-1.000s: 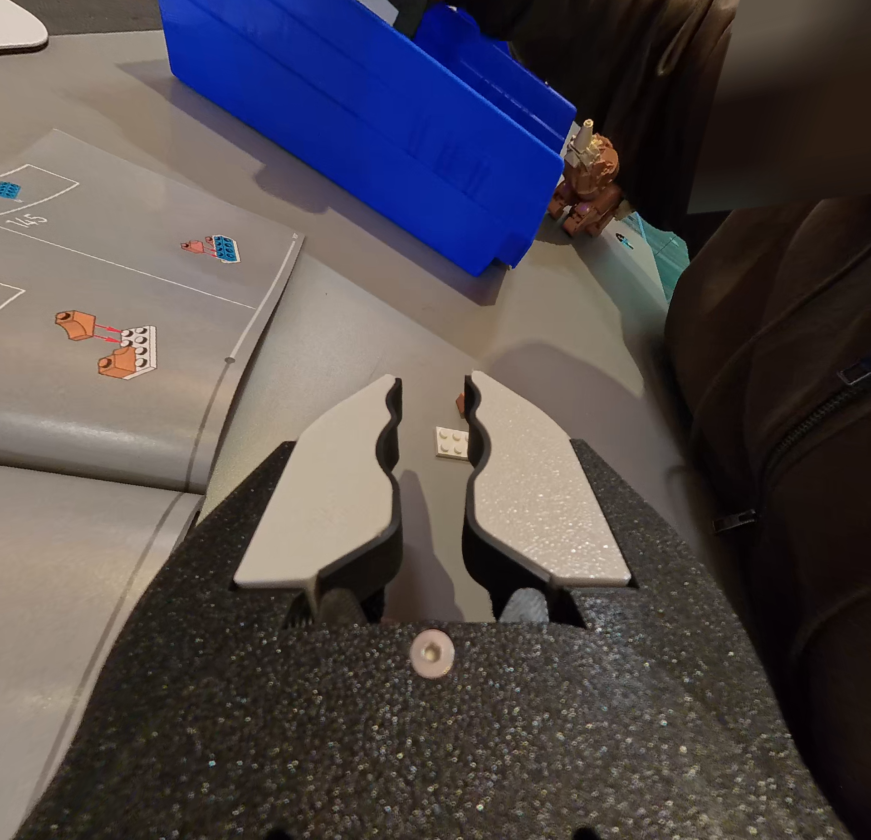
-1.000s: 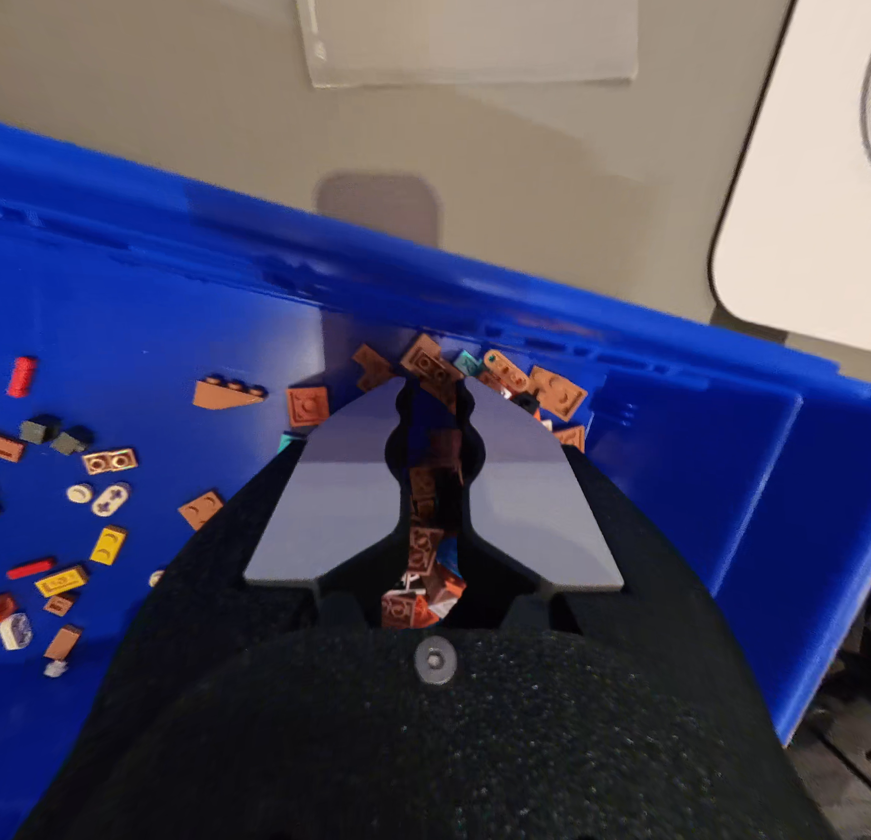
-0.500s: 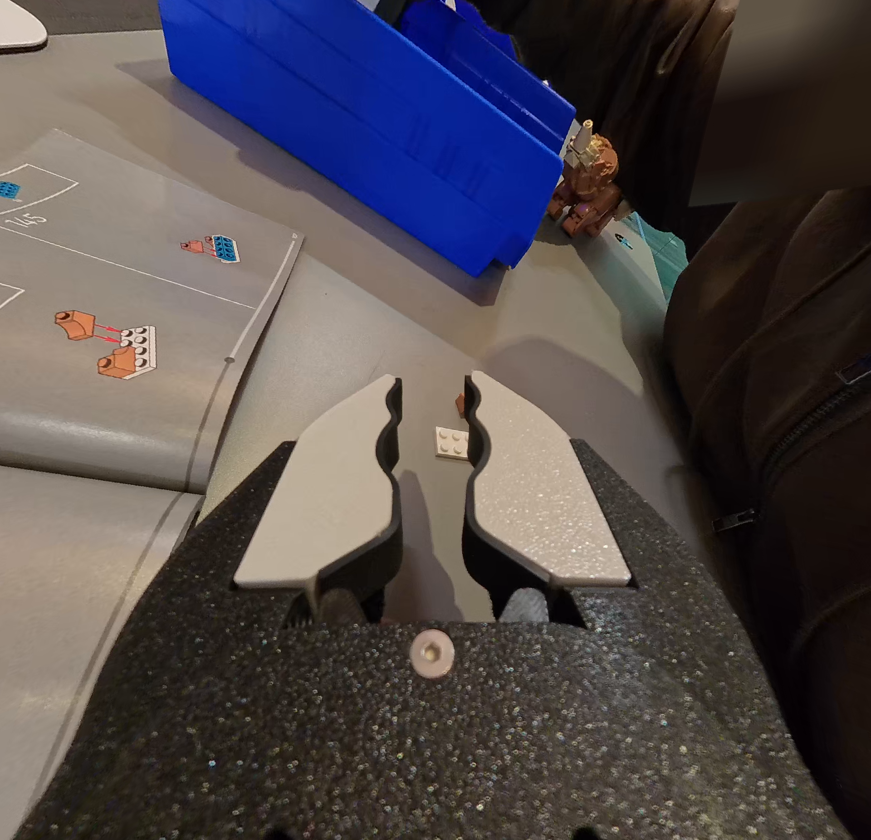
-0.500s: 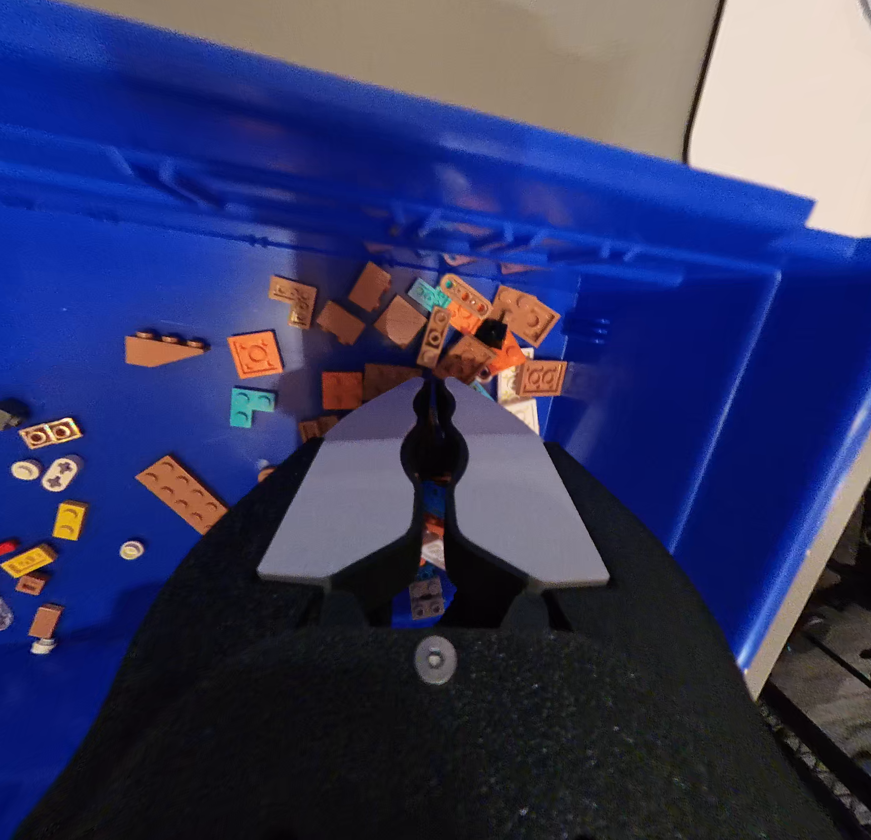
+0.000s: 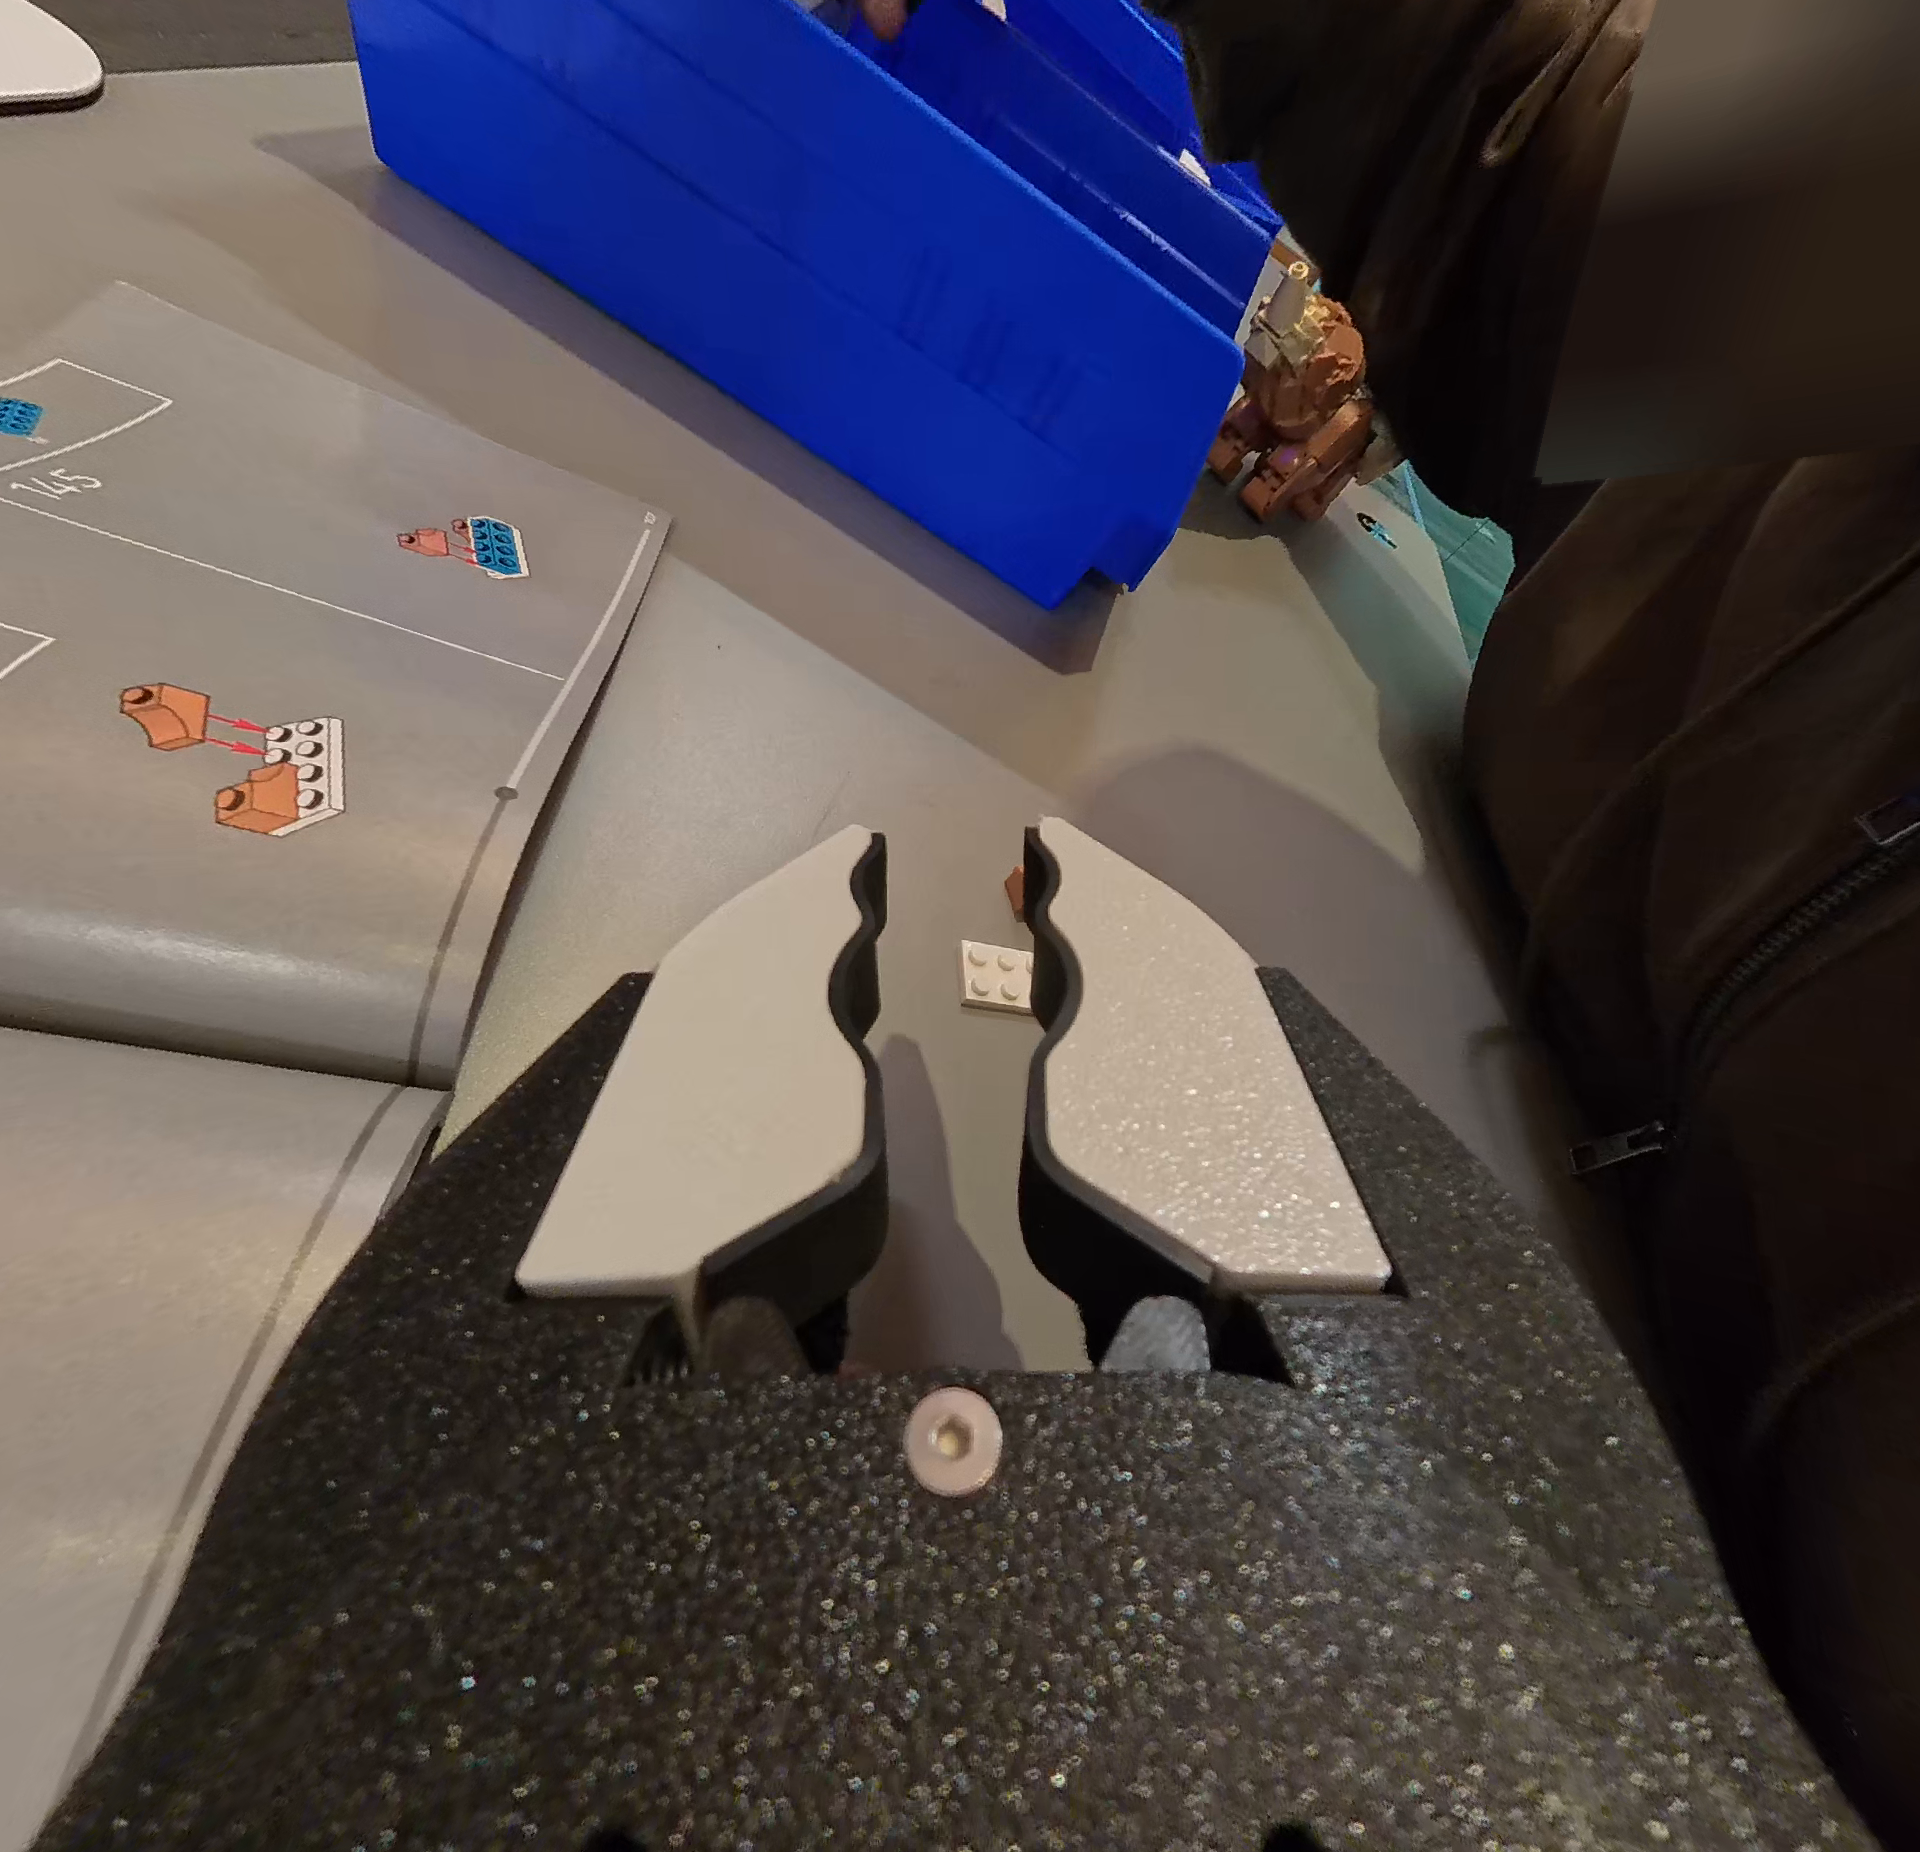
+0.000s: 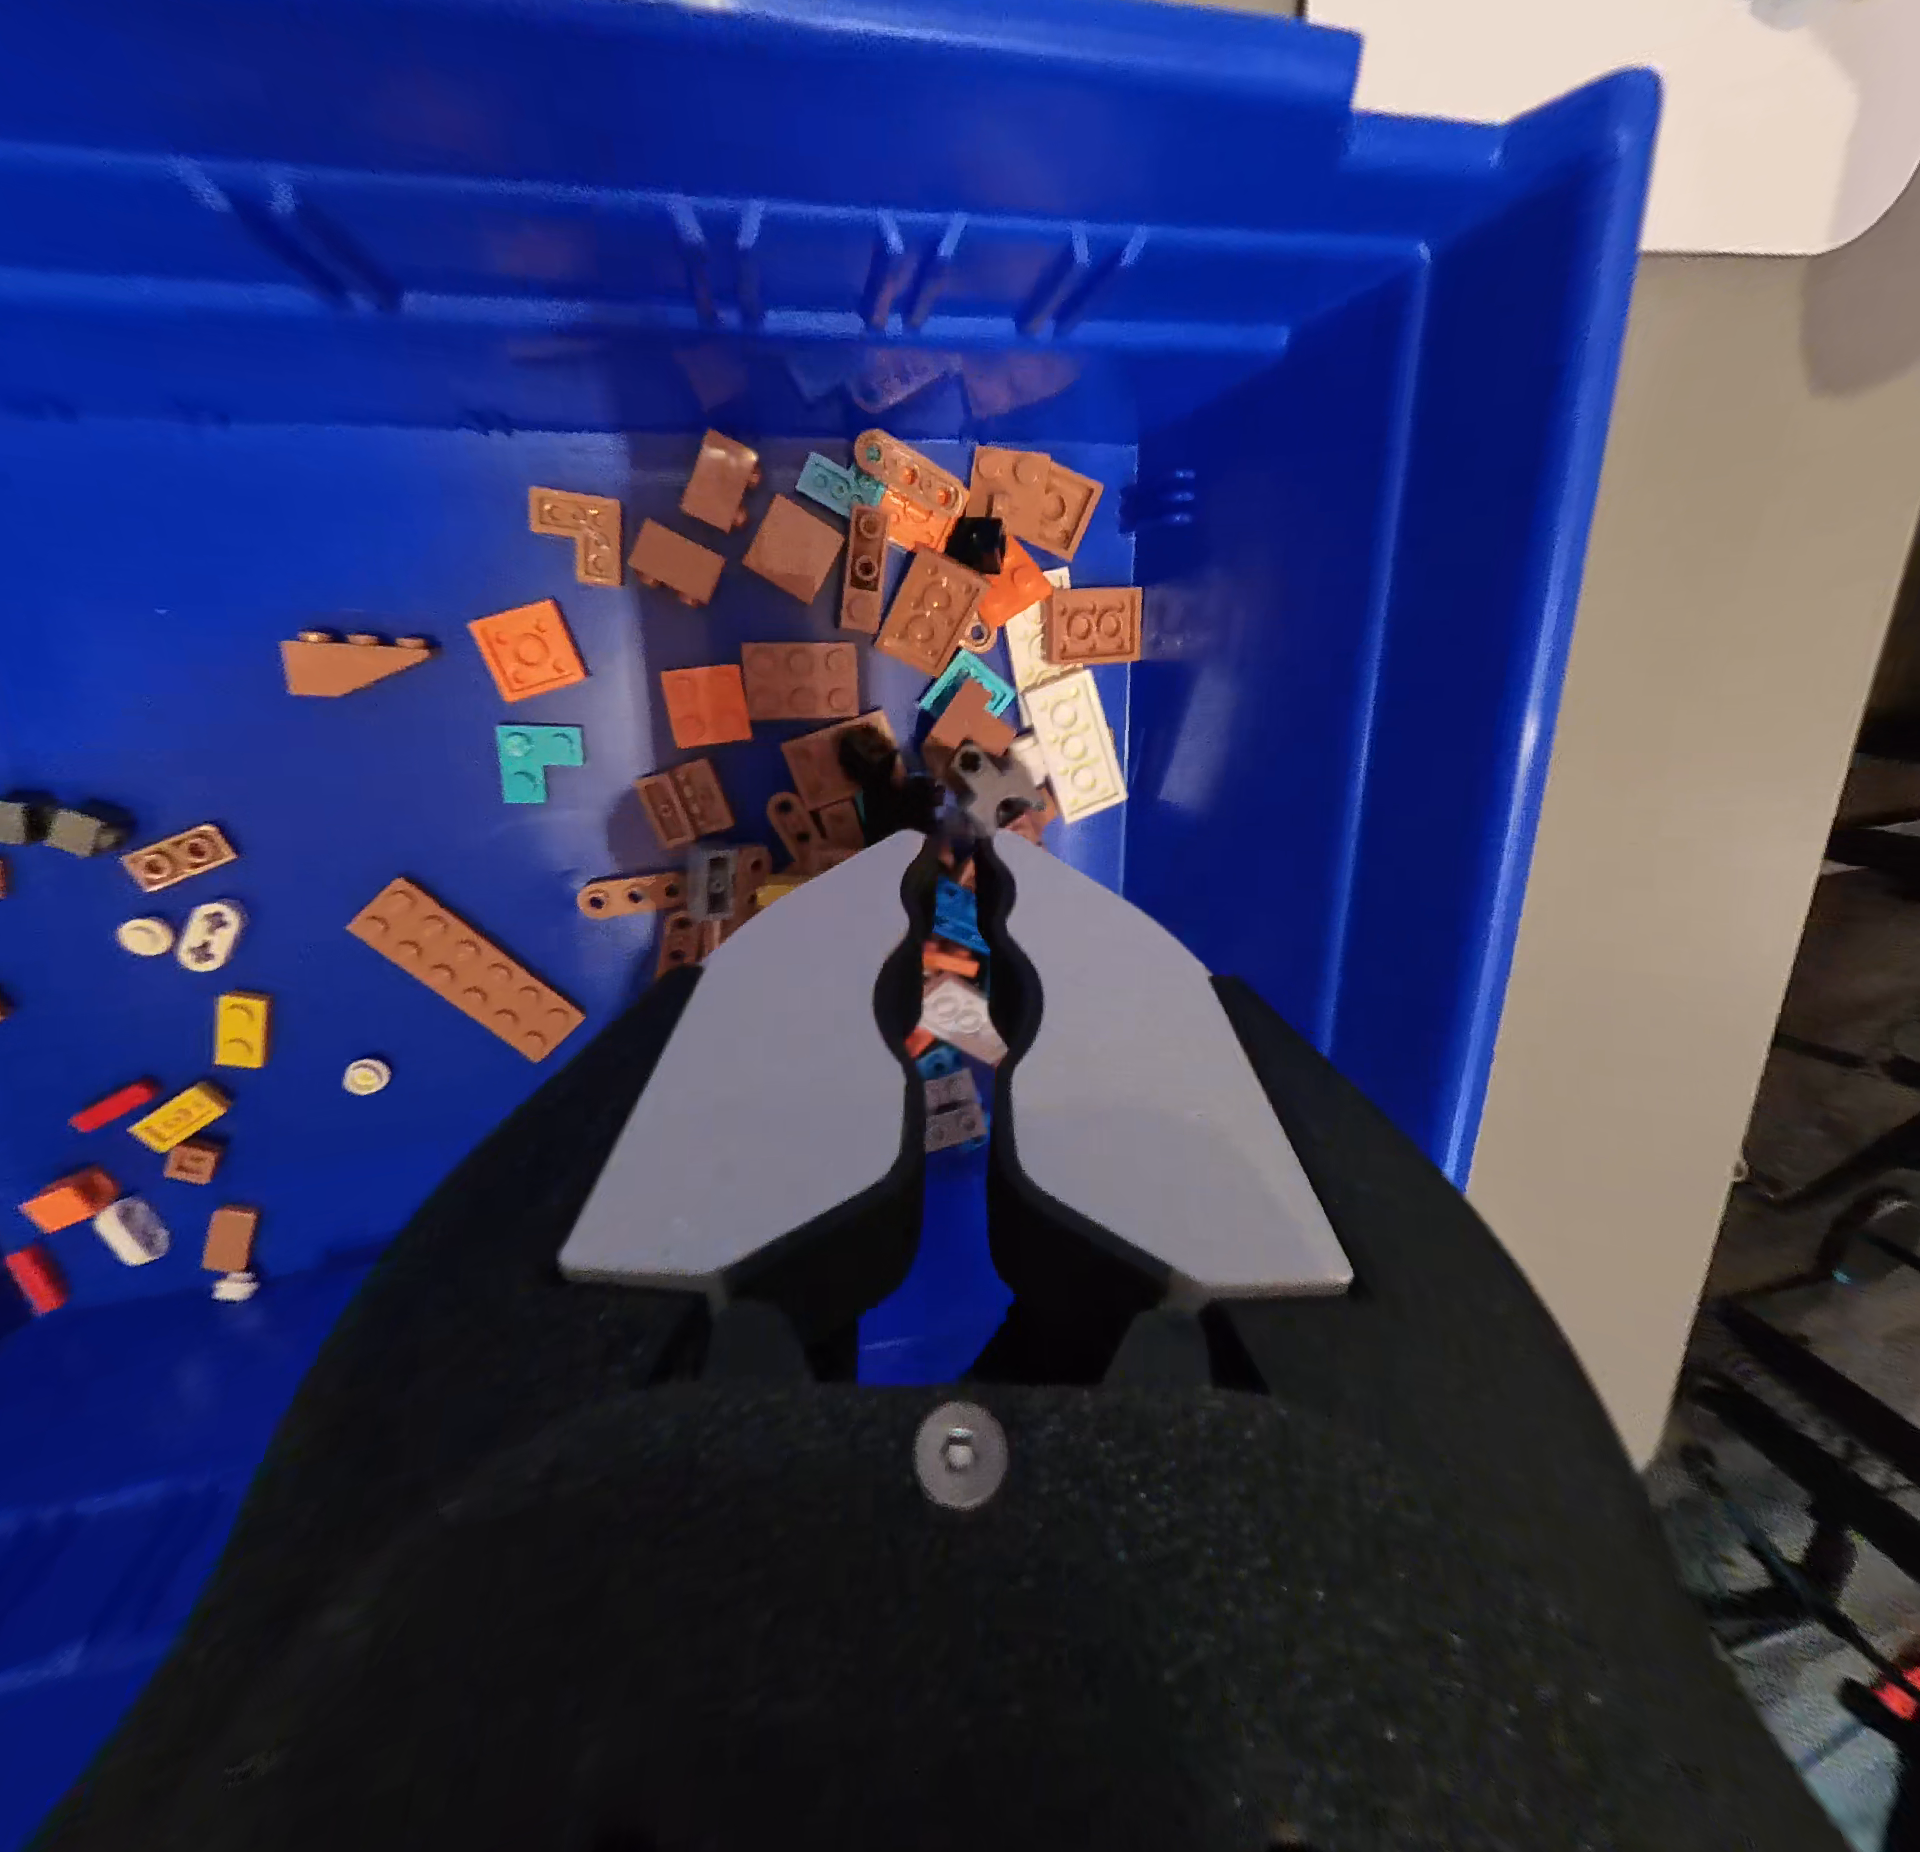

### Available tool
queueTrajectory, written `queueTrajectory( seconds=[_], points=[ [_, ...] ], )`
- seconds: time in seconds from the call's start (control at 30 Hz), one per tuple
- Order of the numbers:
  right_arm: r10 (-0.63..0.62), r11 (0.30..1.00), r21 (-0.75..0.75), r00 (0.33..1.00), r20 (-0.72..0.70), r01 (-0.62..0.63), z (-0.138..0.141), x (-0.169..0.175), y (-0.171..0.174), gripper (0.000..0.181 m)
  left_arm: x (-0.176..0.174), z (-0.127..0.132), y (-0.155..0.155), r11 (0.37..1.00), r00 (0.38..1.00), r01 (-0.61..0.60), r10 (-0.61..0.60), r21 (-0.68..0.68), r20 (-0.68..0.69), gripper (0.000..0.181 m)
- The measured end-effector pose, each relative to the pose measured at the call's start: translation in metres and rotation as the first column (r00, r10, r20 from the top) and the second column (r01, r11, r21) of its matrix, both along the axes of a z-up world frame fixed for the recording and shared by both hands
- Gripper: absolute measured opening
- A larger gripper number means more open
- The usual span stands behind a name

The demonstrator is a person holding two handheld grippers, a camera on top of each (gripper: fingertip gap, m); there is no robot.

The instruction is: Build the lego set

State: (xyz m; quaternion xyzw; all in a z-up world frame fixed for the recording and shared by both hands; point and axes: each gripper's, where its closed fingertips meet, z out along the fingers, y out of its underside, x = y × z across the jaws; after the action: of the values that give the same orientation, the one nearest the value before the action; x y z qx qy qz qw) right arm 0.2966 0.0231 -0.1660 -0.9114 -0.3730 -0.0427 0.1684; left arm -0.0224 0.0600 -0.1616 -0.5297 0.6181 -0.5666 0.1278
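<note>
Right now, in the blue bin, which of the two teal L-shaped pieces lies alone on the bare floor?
The teal L-shaped piece left of the pile, below the orange square plate, lies alone. The other teal L-shaped piece sits inside the pile, partly covered by a brown piece.

— Is there any writing where you're working?

— Yes, on the open instruction booklet (image 5: 312, 576) lying to my left. Its grey page carries a white step number (image 5: 57, 483) beside a boxed picture, and a tiny page number (image 5: 651, 519) at its far corner, too small for me to make out.

— Anything else?

— A small dark mark (image 5: 1374, 529) on a teal sheet (image 5: 1460, 555) farther off. I cannot tell what it is.
</note>
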Motion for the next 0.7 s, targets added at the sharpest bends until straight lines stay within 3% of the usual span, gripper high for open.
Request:
queueTrajectory(
  seconds=[0.47,0.7],
  points=[
    [-0.054,0.996,0.049,0.952,-0.303,0.072,0.036,-0.008,-0.041,0.006,0.001,-0.001,0.000,1.000,1.000,-0.004,0.004,0.001,-0.007,0.025],
    [-0.085,0.994,0.030,0.940,-0.331,0.100,0.033,-0.005,-0.062,0.007,0.001,-0.001,0.001,1.000,1.000,-0.005,0.005,0.000,-0.012,0.025]
  ],
)
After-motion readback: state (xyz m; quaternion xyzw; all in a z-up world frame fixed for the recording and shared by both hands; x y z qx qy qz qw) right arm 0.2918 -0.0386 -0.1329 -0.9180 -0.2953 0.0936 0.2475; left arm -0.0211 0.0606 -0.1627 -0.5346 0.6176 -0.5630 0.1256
